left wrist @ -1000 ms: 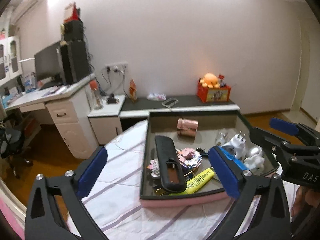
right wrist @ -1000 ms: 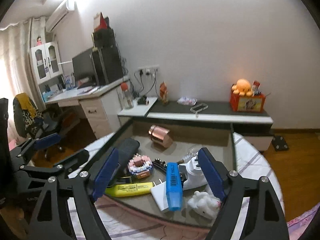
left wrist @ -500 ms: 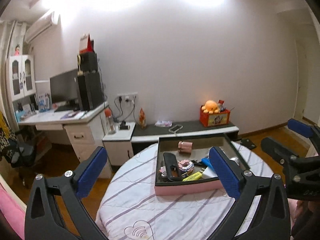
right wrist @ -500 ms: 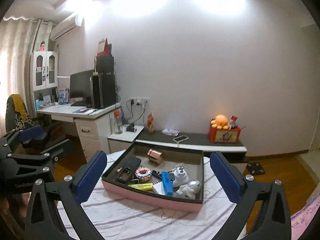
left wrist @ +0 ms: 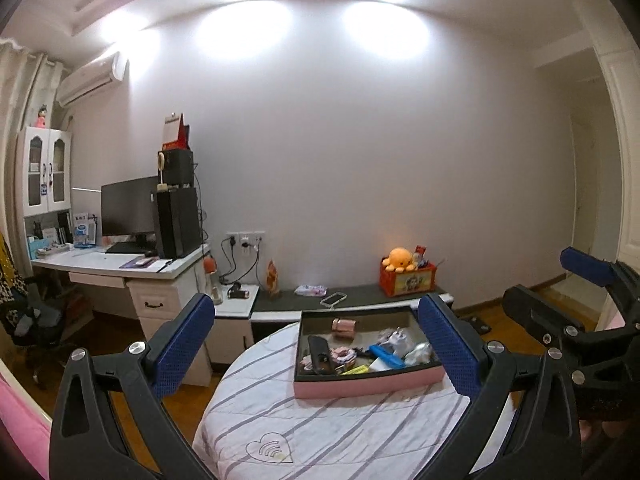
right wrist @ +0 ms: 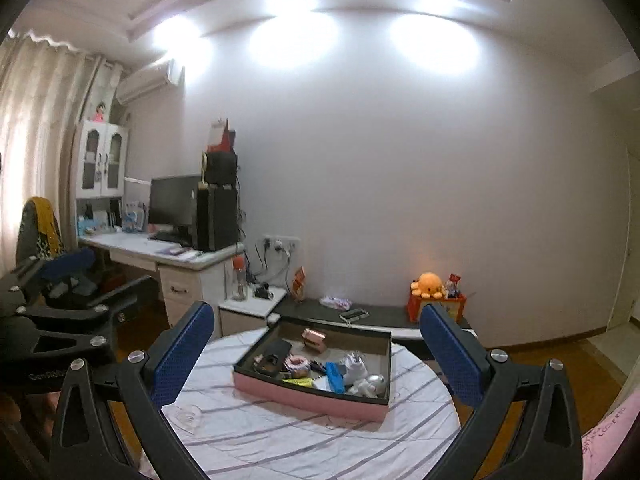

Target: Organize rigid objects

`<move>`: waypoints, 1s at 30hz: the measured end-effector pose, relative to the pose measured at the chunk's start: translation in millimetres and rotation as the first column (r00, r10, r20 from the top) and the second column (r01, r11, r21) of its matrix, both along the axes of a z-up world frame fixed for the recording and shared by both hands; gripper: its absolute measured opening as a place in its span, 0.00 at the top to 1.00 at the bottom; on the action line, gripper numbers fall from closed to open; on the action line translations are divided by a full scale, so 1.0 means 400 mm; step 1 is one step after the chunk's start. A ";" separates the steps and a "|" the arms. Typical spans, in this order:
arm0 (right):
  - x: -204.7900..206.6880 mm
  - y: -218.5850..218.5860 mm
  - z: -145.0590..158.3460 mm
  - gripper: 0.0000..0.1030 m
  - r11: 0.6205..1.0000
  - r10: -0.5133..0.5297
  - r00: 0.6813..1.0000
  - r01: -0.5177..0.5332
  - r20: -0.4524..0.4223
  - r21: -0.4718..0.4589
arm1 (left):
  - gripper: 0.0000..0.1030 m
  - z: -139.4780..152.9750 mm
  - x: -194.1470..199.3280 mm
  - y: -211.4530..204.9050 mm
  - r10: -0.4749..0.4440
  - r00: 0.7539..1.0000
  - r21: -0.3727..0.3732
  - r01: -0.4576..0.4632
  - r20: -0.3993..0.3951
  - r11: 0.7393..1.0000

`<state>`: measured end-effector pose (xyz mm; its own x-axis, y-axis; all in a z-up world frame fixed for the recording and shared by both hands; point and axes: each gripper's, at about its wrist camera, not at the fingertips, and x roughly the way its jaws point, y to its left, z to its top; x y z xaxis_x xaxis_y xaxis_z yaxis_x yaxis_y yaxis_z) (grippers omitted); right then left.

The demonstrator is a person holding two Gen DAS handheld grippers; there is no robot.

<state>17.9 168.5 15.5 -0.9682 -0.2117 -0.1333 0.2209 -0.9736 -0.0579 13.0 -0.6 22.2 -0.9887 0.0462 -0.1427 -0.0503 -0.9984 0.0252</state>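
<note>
Pink tray (right wrist: 308,397); white tablecloth (right wrist: 280,436), grey stripes; blue claw pads (right wrist: 182,358); orange plush (right wrist: 430,285).

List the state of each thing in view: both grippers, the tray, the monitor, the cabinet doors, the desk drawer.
Left gripper: open, empty.
Right gripper: open, empty.
Pink tray: uncovered, filled with objects.
Monitor: screen dark.
Cabinet doors: closed.
Desk drawer: closed.

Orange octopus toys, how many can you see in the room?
1. The orange octopus toy sits on top of the red box on the low dark shelf by the wall. Others could be hidden.
</note>
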 end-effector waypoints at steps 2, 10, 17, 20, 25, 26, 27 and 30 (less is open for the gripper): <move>0.025 -0.002 0.011 0.00 1.000 -0.007 1.000 0.007 -0.025 0.000 | 0.00 0.009 0.019 0.000 0.004 1.000 0.006 -0.003 -0.010 1.000; 0.075 -0.007 0.030 0.00 0.999 -0.036 0.996 0.036 -0.080 0.004 | 0.00 0.024 0.070 0.002 0.014 0.999 0.019 -0.013 -0.049 1.000; 0.097 -0.013 0.037 0.00 0.999 -0.040 0.992 0.041 -0.116 0.008 | 0.00 0.032 0.091 0.010 0.031 0.995 -0.012 -0.033 -0.097 0.999; 0.103 -0.014 0.041 0.00 0.999 -0.037 0.992 0.037 -0.124 0.002 | 0.00 0.037 0.091 0.007 0.025 0.994 -0.005 -0.026 -0.104 1.000; 0.101 -0.015 0.039 0.00 0.999 -0.038 0.991 0.039 -0.130 0.000 | 0.00 0.036 0.079 0.009 0.033 0.995 -0.022 -0.035 -0.099 0.999; 0.096 -0.015 0.039 0.00 0.999 -0.038 0.991 0.038 -0.127 -0.001 | 0.00 0.037 0.077 0.010 0.033 0.994 -0.024 -0.036 -0.100 0.999; 0.096 -0.016 0.036 0.00 0.999 -0.037 0.991 0.037 -0.125 -0.004 | 0.00 0.035 0.074 0.009 0.033 0.994 -0.025 -0.036 -0.100 0.999; 0.086 -0.013 0.031 0.00 0.999 -0.031 0.993 0.030 -0.115 -0.010 | 0.00 0.032 0.065 0.009 0.031 0.995 -0.024 -0.034 -0.098 0.999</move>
<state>52.1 163.3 27.9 -0.9831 -0.1822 -0.0186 0.1831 -0.9803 -0.0736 38.8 3.0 34.9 -0.9989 0.0115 -0.0457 -0.0140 -0.9984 0.0540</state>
